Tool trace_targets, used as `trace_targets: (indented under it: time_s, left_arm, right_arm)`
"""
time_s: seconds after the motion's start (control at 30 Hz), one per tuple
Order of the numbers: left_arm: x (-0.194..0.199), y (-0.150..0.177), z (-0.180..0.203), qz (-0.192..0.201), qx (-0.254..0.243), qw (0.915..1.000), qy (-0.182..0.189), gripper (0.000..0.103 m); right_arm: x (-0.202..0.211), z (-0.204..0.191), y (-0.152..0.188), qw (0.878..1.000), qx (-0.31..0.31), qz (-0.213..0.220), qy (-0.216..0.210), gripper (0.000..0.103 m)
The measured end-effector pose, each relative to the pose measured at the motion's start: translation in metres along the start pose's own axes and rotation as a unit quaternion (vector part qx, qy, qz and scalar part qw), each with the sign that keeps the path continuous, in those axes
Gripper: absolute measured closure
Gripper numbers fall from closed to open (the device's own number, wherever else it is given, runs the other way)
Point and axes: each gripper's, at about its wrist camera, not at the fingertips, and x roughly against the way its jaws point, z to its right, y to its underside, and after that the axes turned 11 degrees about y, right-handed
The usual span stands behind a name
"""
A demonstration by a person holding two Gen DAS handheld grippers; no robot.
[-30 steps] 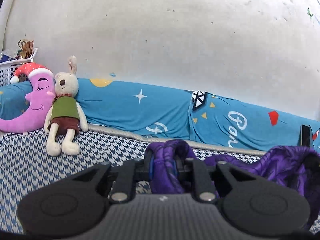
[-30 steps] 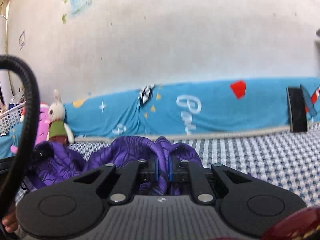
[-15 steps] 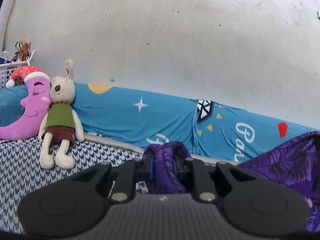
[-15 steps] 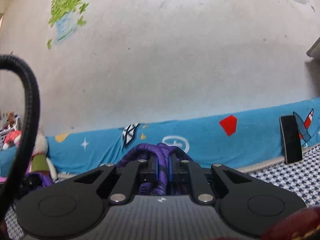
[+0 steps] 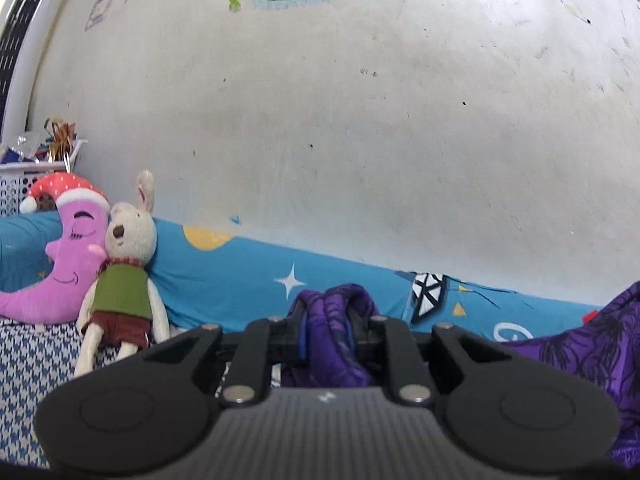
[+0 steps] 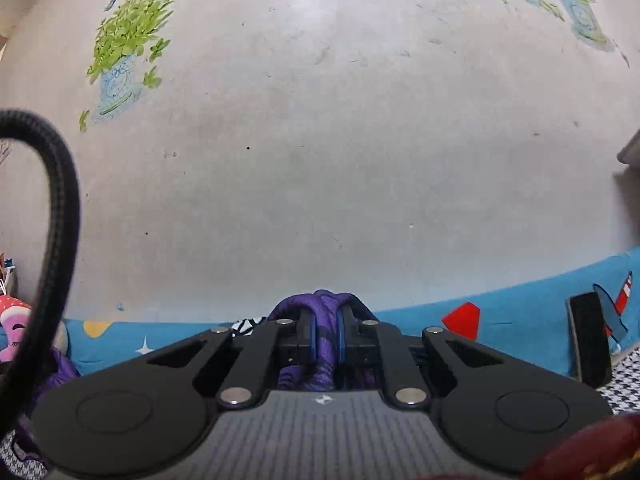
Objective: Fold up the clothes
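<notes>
Left wrist view: left gripper (image 5: 328, 334) is clenched on a bunched fold of the purple garment (image 5: 330, 320), cloth pinched right between the jaws and bulging out over the tips at 12 o'clock. Versus a second ago the camera pitches up: bed surface drops out of the lower frame, wall fills more of it, wall stickers now show at the top. The stuffed rabbit (image 5: 124, 280) and the moon plush (image 5: 68, 256) sit at 9 o'clock, the checked bedsheet (image 5: 24, 364) only at 8 o'clock. The rest of the garment, heaped low on the bed at 4 o'clock a second ago, now hangs as a raised sheet at 3 to 4 o'clock, running toward the other gripper. Right wrist view: right gripper (image 6: 325, 338) is also clamped on the purple garment (image 6: 326, 312), a fold squeezed between the blue pads (image 6: 311, 336) and spilling over at 12 o'clock. Same change, stronger: bed nearly gone, wall dominates, the blue bolster (image 6: 512, 324) is down to a strip at 4 o'clock. A black cable (image 6: 60, 208) loops at 9 o'clock. My read: both hands have lifted the garment clear of the bed, so this is the lift-and-spread stage before laying it flat; no fold made yet. Both grips look secure.
</notes>
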Motion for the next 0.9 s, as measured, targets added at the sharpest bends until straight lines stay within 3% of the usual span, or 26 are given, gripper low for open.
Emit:
trace_targets:
  time_s: [0.1, 0.13, 0.27, 0.33, 0.43, 0.6, 0.77, 0.9]
  left_arm:
    - [-0.016, 0.010, -0.007, -0.027, 0.018, 0.9995, 0.002, 0.086]
    - [-0.021, 0.014, -0.011, -0.043, 0.032, 0.9985, 0.005, 0.084]
    - [-0.029, 0.023, -0.030, -0.069, 0.089, 0.9937, -0.001, 0.050]
    - [-0.026, 0.021, -0.036, -0.069, 0.102, 0.9924, 0.001, 0.046]
    - [-0.022, 0.020, -0.046, -0.070, 0.121, 0.9901, 0.010, 0.029]
    - [-0.021, 0.024, -0.051, -0.092, 0.120, 0.9883, 0.017, 0.027]
    - [-0.024, 0.032, -0.053, -0.119, 0.120, 0.9853, 0.023, 0.026]
    - [-0.024, 0.036, -0.054, -0.134, 0.122, 0.9831, 0.024, 0.021]
  right_arm:
    - [-0.015, 0.000, 0.010, 1.000, -0.009, -0.025, -0.009, 0.089]
    - [-0.022, 0.001, 0.014, 0.999, -0.015, -0.041, -0.016, 0.084]
    - [-0.041, 0.012, 0.028, 0.995, -0.025, -0.095, -0.005, 0.062]
    - [-0.044, 0.017, 0.032, 0.994, -0.024, -0.105, 0.005, 0.060]
    - [-0.045, 0.025, 0.033, 0.993, -0.025, -0.118, 0.009, 0.054]
    - [-0.042, 0.044, 0.030, 0.991, -0.003, -0.133, 0.030, 0.030]
    - [-0.048, 0.056, 0.038, 0.978, 0.035, -0.200, 0.039, 0.027]
    - [-0.043, 0.066, 0.047, 0.971, 0.057, -0.224, 0.065, 0.027]
